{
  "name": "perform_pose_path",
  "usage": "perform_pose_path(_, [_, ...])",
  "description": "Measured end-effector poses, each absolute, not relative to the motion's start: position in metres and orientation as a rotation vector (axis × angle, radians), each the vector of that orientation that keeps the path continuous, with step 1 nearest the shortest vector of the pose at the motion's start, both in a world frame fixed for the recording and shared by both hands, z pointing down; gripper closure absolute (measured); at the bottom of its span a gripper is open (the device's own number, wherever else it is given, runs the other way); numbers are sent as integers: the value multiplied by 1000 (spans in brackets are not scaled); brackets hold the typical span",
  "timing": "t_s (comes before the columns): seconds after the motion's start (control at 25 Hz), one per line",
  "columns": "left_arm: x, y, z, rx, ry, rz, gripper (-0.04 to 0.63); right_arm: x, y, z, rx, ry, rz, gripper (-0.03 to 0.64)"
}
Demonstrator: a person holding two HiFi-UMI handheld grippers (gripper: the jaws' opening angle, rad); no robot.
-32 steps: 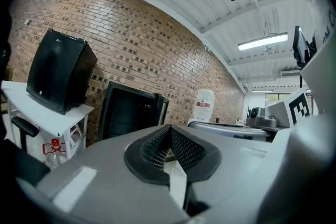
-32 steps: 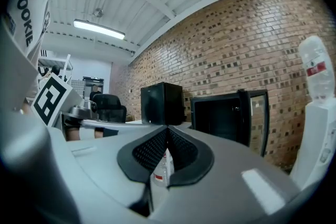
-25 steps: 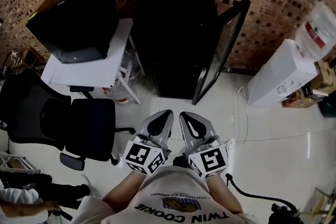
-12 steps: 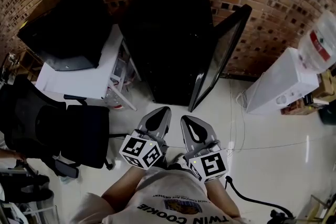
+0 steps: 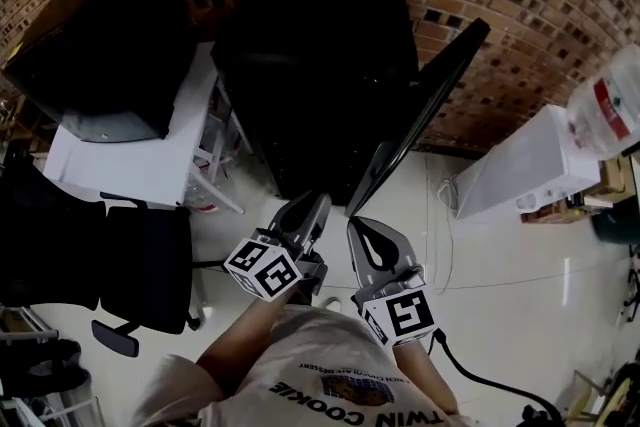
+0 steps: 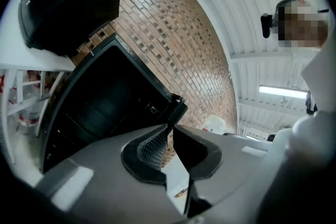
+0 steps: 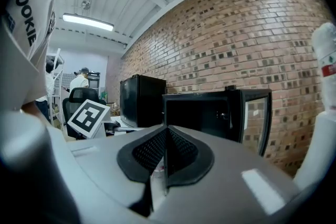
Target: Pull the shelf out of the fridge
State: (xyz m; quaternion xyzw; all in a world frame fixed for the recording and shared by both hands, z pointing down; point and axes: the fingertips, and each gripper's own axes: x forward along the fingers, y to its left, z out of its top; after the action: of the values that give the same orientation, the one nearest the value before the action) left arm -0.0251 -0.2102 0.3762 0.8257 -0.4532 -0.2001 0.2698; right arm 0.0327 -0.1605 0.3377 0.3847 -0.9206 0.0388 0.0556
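A black mini fridge [image 5: 310, 65] stands against the brick wall with its glass door [image 5: 420, 115] swung open to the right. Its inside is dark; only faint shelf edges [image 6: 79, 123] show in the left gripper view. My left gripper [image 5: 318, 205] is held in front of the fridge's open front, short of it. Its jaws [image 6: 169, 128] are opening, a narrow gap shows and nothing is between them. My right gripper [image 5: 358, 227] hangs beside it, shut and empty [image 7: 166, 131], pointing at the fridge [image 7: 205, 113] and door [image 7: 254, 113].
A white desk [image 5: 130, 165] with a black box-shaped device on it stands left of the fridge. A black office chair [image 5: 100, 265] is nearer on the left. A white water dispenser [image 5: 520, 165] stands at the right. A black cable [image 5: 480, 380] trails on the floor.
The fridge has come closer in the head view. My left gripper has risen and tilted toward the fridge opening, and the right one has followed a little.
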Motion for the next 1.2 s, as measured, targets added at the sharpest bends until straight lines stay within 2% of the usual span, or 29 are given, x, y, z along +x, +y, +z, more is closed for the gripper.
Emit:
perform_pose_path(0.12, [-36,-240,385,2203,-1181,-585,558,24,-182,338,1168,-2760,91,612])
perform_pose_path(0.44, [-77,-313,436,2040,-1045,-748,455,2,-229,331,1204,-2704,43,612])
perform_pose_path(0.76, [-106,-353,497,1880,-968,-813,416,-11,-256,339,1262,-2622,46,612])
perform_pose_path(1.2, [-112,-409,596,1625,-938,-884,356,-25,-278,363,1271,-2536,124,612])
